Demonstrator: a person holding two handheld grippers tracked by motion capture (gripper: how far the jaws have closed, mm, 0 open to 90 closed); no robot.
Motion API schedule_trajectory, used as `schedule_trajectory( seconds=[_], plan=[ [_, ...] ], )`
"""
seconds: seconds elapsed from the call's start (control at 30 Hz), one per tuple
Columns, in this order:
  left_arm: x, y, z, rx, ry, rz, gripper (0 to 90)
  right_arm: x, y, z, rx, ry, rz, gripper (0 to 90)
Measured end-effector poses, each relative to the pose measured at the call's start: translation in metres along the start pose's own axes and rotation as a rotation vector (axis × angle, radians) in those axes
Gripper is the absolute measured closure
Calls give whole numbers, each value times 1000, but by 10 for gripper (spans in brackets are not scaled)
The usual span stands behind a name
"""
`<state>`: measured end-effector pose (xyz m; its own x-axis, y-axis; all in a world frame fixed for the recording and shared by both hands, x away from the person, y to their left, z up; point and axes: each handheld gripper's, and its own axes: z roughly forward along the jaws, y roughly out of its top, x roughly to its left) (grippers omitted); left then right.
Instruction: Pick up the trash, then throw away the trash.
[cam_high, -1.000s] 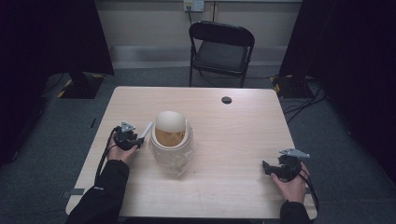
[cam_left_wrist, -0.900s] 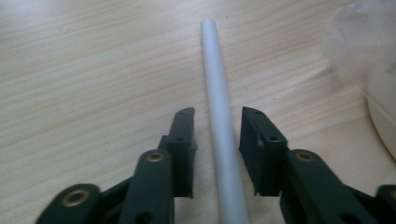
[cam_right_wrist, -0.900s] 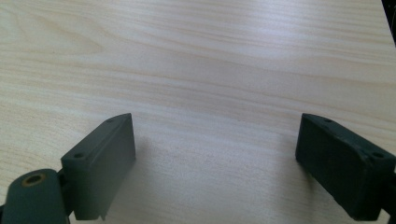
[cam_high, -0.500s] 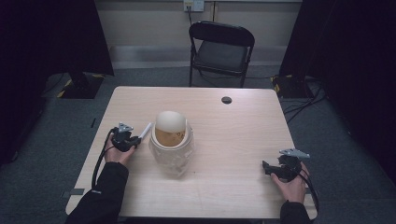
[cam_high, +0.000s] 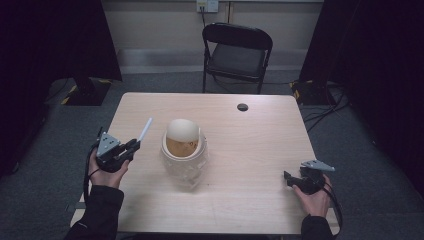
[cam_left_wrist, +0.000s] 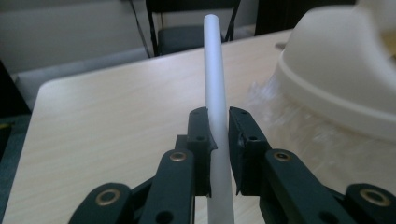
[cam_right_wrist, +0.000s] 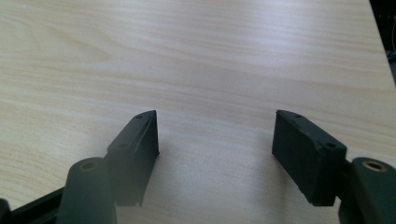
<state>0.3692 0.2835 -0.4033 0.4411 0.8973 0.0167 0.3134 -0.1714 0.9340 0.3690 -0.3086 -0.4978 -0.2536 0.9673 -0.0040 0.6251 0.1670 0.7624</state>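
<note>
The left gripper (cam_high: 131, 146) sits near the table's (cam_high: 260, 200) left edge, its jaws pinched on one white straw (cam_left_wrist: 215, 93) that points away toward the far side. The right gripper (cam_high: 289, 177) rests low by the near right corner, jaws spread wide with nothing between them (cam_right_wrist: 215, 140); bare wood lies ahead of it and all across the middle right. One cream container (cam_high: 184, 152) with a raised domed lid and brownish contents stands just beside the straw, left of centre. Farther off, one dark round hole (cam_high: 242, 107) marks the tabletop. Beyond the far edge stands one black folding chair (cam_high: 236, 55).
</note>
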Motion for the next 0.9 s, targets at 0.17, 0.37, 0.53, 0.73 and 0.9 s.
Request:
schedule_trajectory(
  seconds=[0.17,0.37,0.53,0.73,0.9],
  plan=[
    [-8,14,-16,-102,-21,8,795,3,9,-11,-92,18,-6,326],
    [-17,25,-30,-173,-40,14,795,11,31,-27,-217,112,25,324],
    [-23,32,-36,-216,-67,17,795,22,47,-39,-302,193,22,316],
    [-38,35,-34,-243,-120,28,795,34,65,-52,-395,268,26,314],
    [-57,42,-29,-270,-184,48,795,46,79,-60,-464,335,42,318]
  ],
)
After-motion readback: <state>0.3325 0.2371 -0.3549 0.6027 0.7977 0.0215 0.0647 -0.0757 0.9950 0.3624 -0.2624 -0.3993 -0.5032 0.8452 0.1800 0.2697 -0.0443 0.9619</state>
